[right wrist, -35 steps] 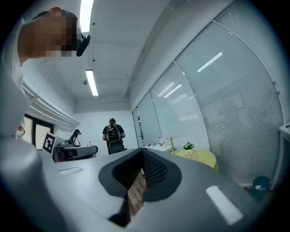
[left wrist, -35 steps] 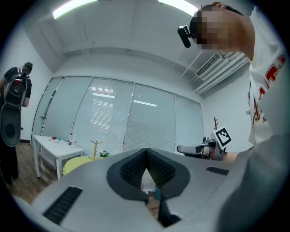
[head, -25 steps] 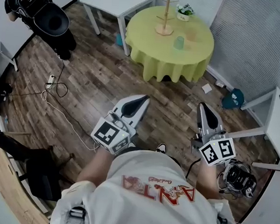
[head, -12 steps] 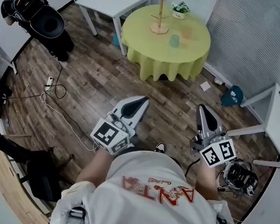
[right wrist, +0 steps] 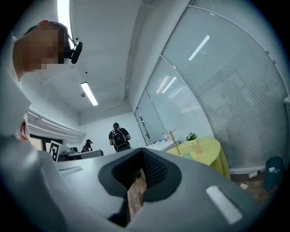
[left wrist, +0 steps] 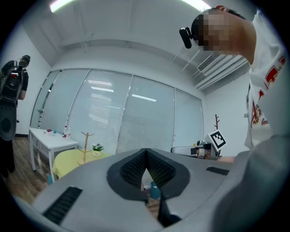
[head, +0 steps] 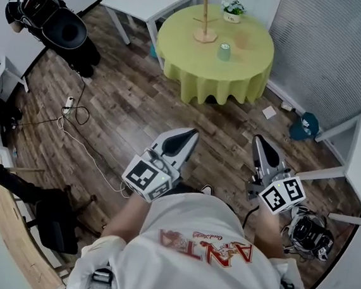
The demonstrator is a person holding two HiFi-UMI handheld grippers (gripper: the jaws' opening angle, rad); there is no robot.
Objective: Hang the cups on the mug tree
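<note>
Though the left gripper (head: 189, 135) and right gripper (head: 258, 141) have clenched, empty fingers, the cups (head: 224, 51) stand far ahead.

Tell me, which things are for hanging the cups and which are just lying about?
For the job:
mug tree
green cup
pale cup
yellow round table

Just lying about:
potted plant
white table
power strip
teal thing on the floor
</note>
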